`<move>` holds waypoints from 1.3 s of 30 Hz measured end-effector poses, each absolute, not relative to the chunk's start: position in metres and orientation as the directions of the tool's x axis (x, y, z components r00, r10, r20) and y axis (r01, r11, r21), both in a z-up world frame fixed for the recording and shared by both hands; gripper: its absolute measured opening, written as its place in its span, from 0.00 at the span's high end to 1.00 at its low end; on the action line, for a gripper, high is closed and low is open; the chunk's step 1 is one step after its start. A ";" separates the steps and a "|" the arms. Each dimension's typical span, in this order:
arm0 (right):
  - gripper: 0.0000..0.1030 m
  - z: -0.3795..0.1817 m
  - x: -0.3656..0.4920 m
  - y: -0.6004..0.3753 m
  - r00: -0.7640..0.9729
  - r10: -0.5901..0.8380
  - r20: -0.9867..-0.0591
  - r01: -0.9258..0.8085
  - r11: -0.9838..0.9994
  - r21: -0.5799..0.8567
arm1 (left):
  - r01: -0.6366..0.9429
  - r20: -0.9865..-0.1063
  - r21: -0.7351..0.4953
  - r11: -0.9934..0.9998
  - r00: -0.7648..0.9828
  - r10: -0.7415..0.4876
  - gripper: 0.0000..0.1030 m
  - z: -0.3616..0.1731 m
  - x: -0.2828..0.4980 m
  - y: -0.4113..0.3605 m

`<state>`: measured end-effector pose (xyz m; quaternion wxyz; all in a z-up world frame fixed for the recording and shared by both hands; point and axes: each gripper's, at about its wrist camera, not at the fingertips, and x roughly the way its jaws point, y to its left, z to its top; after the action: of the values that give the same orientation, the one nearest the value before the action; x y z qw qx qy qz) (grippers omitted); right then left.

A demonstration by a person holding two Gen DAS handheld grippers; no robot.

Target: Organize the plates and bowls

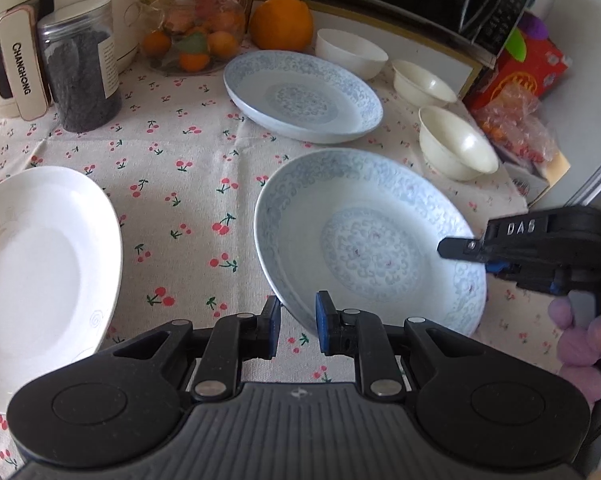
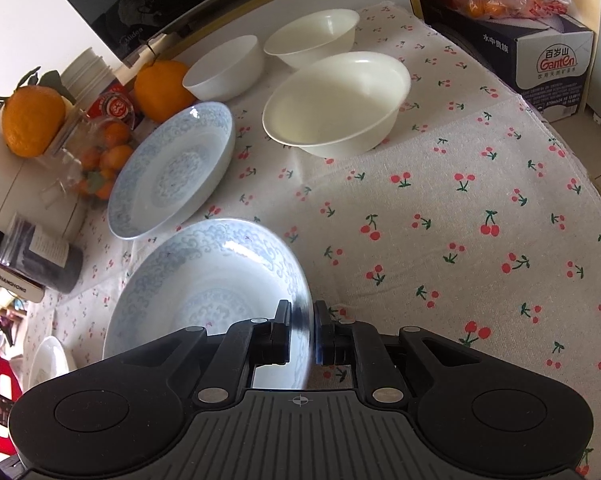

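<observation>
In the left wrist view, the left gripper (image 1: 298, 326) is pinching the near rim of the round blue-patterned porcelain plate (image 1: 370, 244) between its narrowed jaws, with the right gripper (image 1: 460, 249) reaching over the plate's far right edge. In the right wrist view, the right gripper (image 2: 302, 330) is clamping that plate's (image 2: 208, 292) right rim, holding it tilted above the cherry-print tablecloth (image 2: 460, 208), while a second matching plate (image 2: 172, 170) is lying just beyond it to the left.

"CHANGHONG" runs down the pale handle of the cream rice cooker (image 1: 18, 76); in the right wrist view the same word shows small on it. "DAS" stands in raised letters on the right gripper (image 1: 450, 249), which enters the left wrist view from the side. "Midea" is faintly readable on the black microwave door (image 2: 112, 4). "Ganten" sits in red, among Chinese characters, on the dark water carton (image 2: 548, 68).
</observation>
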<state>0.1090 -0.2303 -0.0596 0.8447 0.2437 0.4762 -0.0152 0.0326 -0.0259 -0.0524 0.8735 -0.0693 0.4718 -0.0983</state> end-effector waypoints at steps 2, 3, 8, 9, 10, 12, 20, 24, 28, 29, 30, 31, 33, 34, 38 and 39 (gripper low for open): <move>0.88 -0.060 0.109 -0.231 0.541 0.210 -0.814 0.260 0.879 0.399 | 0.115 -0.811 -0.195 0.974 0.540 -0.226 0.84 -0.053 0.030 -0.028; 0.88 -0.061 0.109 -0.232 0.538 0.212 -0.816 0.264 0.877 0.402 | 0.116 -0.810 -0.191 0.975 0.542 -0.223 0.84 -0.053 0.030 -0.028; 0.86 -0.061 0.109 -0.231 0.534 0.215 -0.818 0.261 0.878 0.401 | 0.118 -0.816 -0.183 0.976 0.536 -0.218 0.84 -0.052 0.031 -0.028; 0.86 -0.061 0.109 -0.230 0.532 0.214 -0.819 0.260 0.879 0.399 | 0.120 -0.817 -0.181 0.976 0.534 -0.217 0.84 -0.051 0.032 -0.028; 0.85 -0.061 0.109 -0.230 0.530 0.213 -0.820 0.258 0.881 0.396 | 0.120 -0.818 -0.182 0.976 0.532 -0.218 0.84 -0.051 0.032 -0.028; 0.85 -0.060 0.110 -0.229 0.524 0.213 -0.825 0.257 0.883 0.391 | 0.121 -0.823 -0.184 0.975 0.524 -0.220 0.83 -0.051 0.034 -0.027; 0.81 -0.046 0.113 -0.231 0.486 0.216 -0.847 0.254 0.892 0.373 | 0.128 -0.847 -0.218 0.967 0.467 -0.253 0.74 -0.051 0.036 -0.027; 0.70 -0.033 0.116 -0.231 0.474 0.223 -0.852 0.255 0.892 0.375 | 0.133 -0.857 -0.226 0.965 0.445 -0.261 0.57 -0.047 0.038 -0.029; 0.42 -0.015 0.115 -0.229 0.501 0.260 -0.826 0.220 0.884 0.412 | 0.150 -0.853 -0.205 0.967 0.456 -0.252 0.37 -0.038 0.037 -0.030; 0.39 -0.010 0.116 -0.228 0.510 0.266 -0.818 0.212 0.883 0.419 | 0.150 -0.852 -0.206 0.967 0.458 -0.253 0.30 -0.036 0.037 -0.030; 0.33 -0.006 0.116 -0.227 0.521 0.269 -0.810 0.204 0.882 0.425 | 0.152 -0.852 -0.209 0.966 0.457 -0.256 0.25 -0.034 0.037 -0.030; 0.28 -0.001 0.117 -0.226 0.531 0.271 -0.803 0.198 0.882 0.428 | 0.151 -0.850 -0.211 0.966 0.459 -0.258 0.24 -0.031 0.038 -0.029; 0.22 0.006 0.119 -0.225 0.549 0.269 -0.791 0.190 0.882 0.432 | 0.151 -0.849 -0.203 0.967 0.464 -0.251 0.11 -0.026 0.039 -0.028; 0.19 0.009 0.121 -0.225 0.556 0.270 -0.786 0.188 0.881 0.435 | 0.149 -0.848 -0.192 0.970 0.472 -0.240 0.08 -0.023 0.040 -0.027; 0.17 0.012 0.130 -0.226 0.564 0.285 -0.775 0.200 0.864 0.463 | 0.124 -0.837 -0.145 0.982 0.513 -0.189 0.01 -0.011 0.048 -0.023; 0.17 0.012 0.132 -0.227 0.564 0.293 -0.772 0.203 0.857 0.474 | 0.118 -0.836 -0.135 0.984 0.519 -0.177 0.01 -0.009 0.051 -0.021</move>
<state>0.1323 -0.2270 0.0120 0.8432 0.2662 0.4664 0.0267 0.0512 -0.0212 -0.0086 0.8709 -0.0307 0.4832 -0.0847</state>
